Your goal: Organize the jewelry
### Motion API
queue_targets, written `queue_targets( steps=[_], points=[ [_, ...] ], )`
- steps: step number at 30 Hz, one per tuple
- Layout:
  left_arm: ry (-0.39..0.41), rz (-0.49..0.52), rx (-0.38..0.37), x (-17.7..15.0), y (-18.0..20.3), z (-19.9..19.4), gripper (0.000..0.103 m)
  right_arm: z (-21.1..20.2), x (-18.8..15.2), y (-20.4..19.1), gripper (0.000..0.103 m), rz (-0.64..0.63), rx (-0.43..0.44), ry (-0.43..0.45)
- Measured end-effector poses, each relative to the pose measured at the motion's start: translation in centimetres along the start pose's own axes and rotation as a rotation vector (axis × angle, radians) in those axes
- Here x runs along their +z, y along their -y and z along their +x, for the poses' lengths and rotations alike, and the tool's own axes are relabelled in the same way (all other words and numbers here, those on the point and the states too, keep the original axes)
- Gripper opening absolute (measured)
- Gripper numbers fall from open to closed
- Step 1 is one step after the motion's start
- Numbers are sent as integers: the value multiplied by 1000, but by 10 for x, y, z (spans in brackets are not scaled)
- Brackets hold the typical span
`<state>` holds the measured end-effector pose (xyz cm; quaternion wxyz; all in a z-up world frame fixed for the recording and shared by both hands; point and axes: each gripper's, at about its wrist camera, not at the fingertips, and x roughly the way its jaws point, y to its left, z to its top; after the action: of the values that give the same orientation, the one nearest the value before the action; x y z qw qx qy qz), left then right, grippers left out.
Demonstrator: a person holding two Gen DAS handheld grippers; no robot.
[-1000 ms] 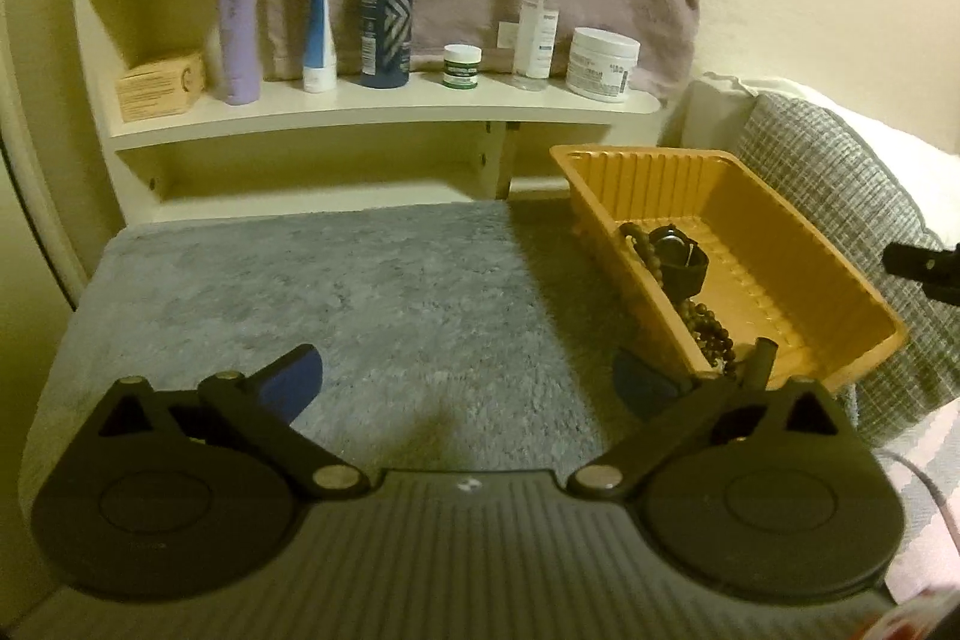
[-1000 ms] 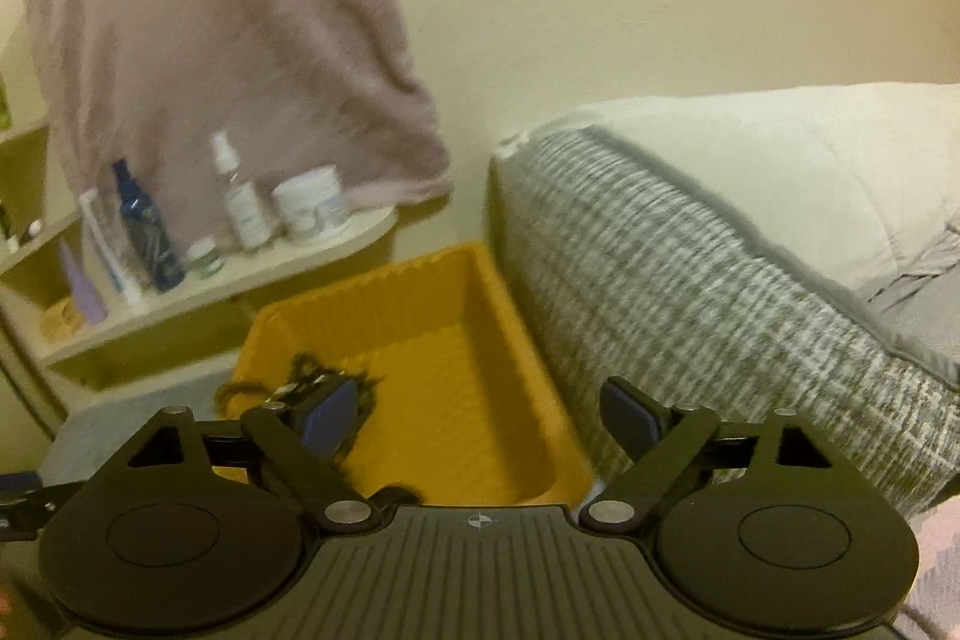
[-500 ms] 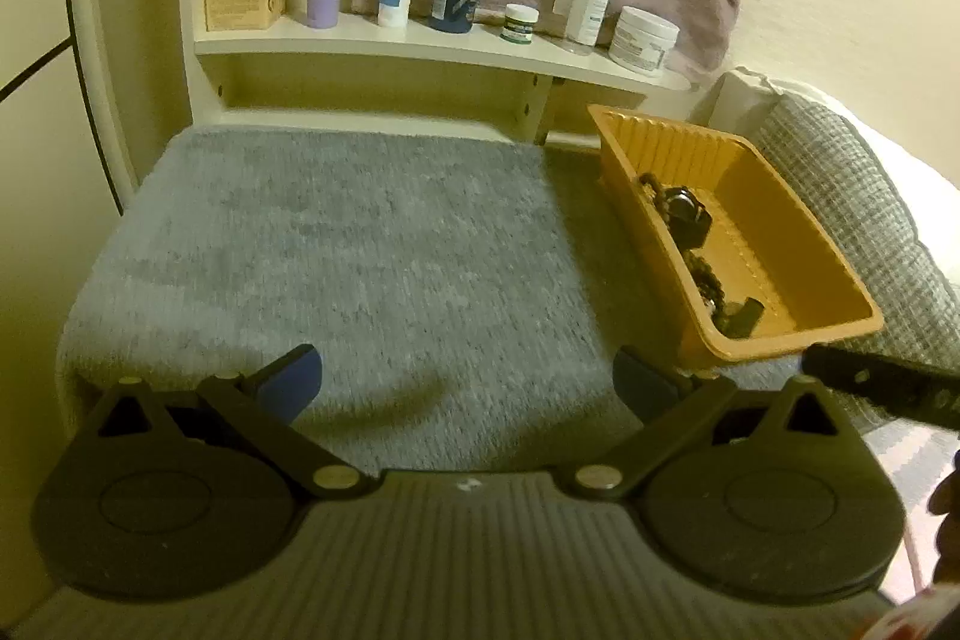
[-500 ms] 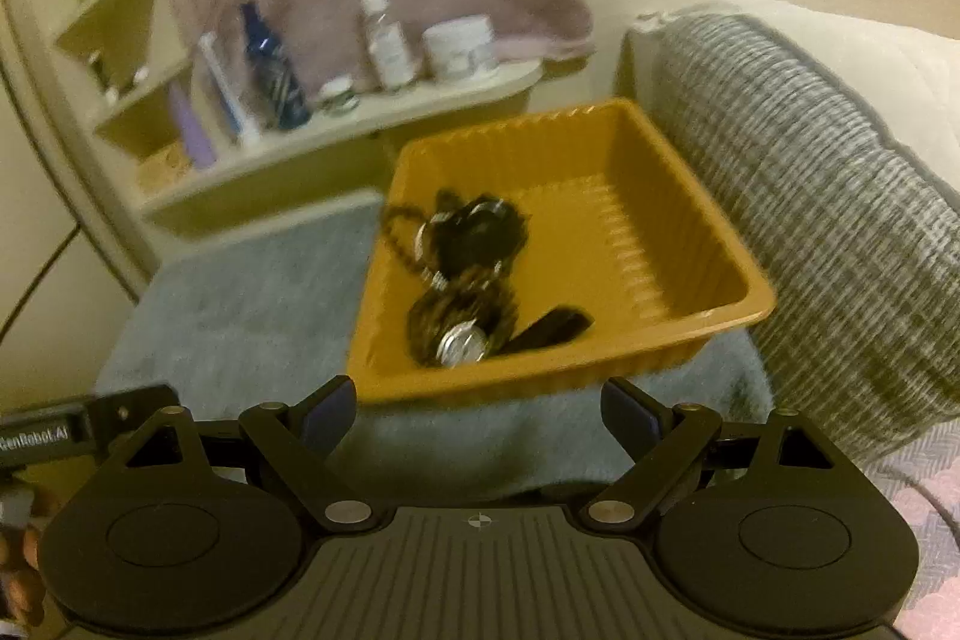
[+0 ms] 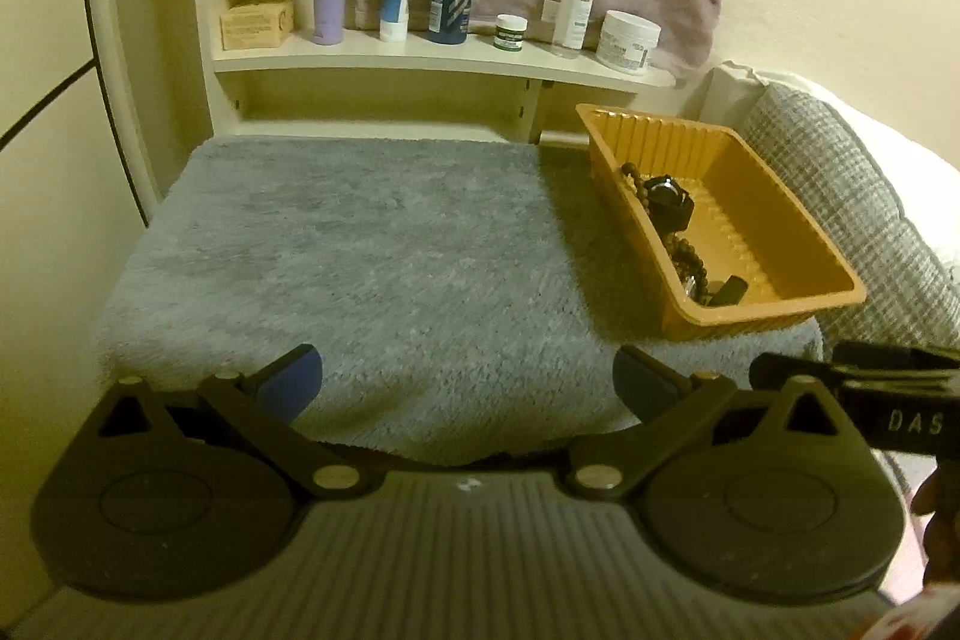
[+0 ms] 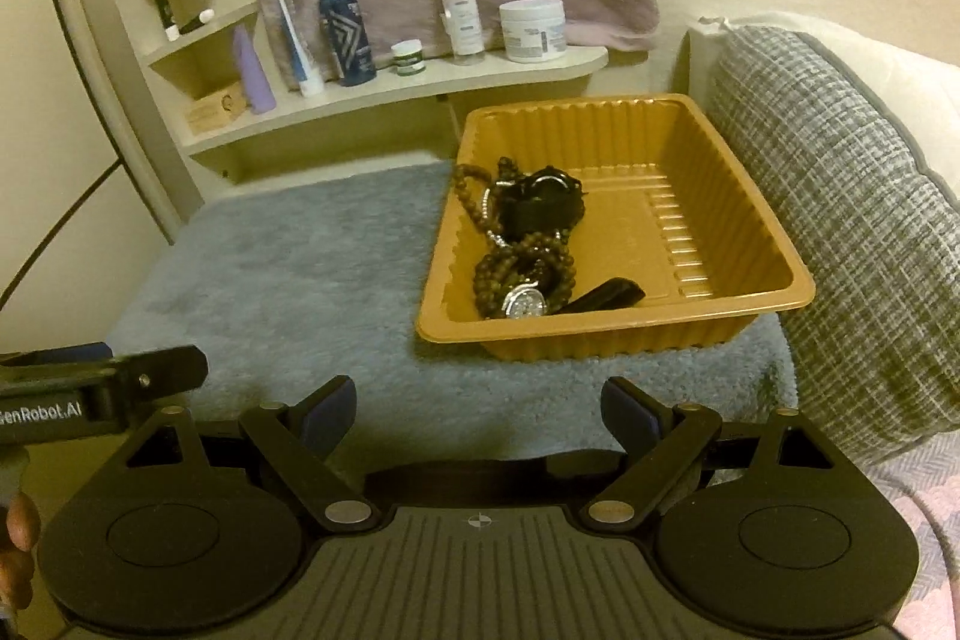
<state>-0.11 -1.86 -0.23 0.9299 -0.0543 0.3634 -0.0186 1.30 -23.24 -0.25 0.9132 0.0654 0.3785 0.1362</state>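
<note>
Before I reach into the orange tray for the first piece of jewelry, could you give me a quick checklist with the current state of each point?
1. Right gripper open and empty: ok.
2. Left gripper open and empty: ok.
3. Orange tray resting flat on the grey mat: ok.
4. Pieces separate enough to lift one alone: not ok; the bead strands coil around the silver watch and lie against the black watch.
5. Bare mat to lay pieces on beside the tray: ok.
6. Whether anything lies hidden under the pile: cannot tell.
</note>
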Motion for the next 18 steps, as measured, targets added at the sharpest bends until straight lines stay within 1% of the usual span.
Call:
queue_targets(
  steps=[9,18],
  points=[
    [4,12,36,-6,1,-6,102,-5,-1,-6,88,-13,0,8],
    [10,21,42,-8,2,-8,102,-6,-3,-5,88,-8,5,6]
  ],
)
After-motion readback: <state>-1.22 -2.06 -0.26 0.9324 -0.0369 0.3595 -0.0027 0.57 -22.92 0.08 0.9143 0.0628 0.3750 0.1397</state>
